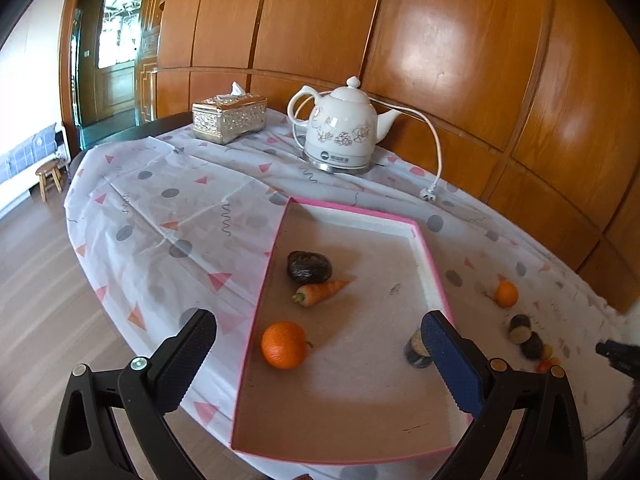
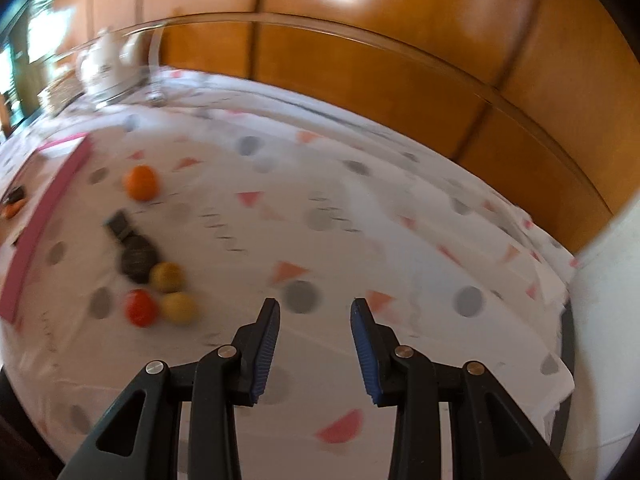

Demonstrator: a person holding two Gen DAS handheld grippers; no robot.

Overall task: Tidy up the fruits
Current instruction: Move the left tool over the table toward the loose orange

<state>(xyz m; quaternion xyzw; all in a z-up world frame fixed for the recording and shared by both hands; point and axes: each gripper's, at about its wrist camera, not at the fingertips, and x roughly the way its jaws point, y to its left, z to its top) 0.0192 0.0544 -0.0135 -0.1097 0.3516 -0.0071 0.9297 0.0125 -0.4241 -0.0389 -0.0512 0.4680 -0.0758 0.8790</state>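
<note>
Fruits are split between the tray [image 1: 434, 276] and the cloth [image 1: 160, 216] on the counter. Inside the pink-rimmed tray you have an orange [image 1: 284, 345] near its left wall, a carrot [image 1: 318, 292] beyond it, and a dark fruit [image 1: 309, 266] just behind the carrot, touching or nearly so. A small dark item [image 1: 416, 350] stands near the tray's right wall, partly hidden by your left finger.

Outside the tray, to its right, a second orange [image 2: 141, 182] sits alone on the cloth. Nearer the counter's front edge lies a cluster: a dark round fruit [image 2: 136, 259], two yellow balls [image 2: 167, 277] and [image 2: 179, 307], and a red ball [image 2: 140, 307], all close together or touching; the right view is blurred, so finer detail is lost.

Your left gripper [image 1: 318, 344] hangs over the near end of the tray with fingers spread wide and nothing between them. Your right gripper [image 2: 315, 316] hovers above bare cloth, right of the cluster, fingers parted and holding nothing.

Toward the counter's far edge stand a white kettle [image 1: 340, 132] with its cord [image 1: 434, 152] trailing, and a tissue box [image 1: 229, 117] to its left.
</note>
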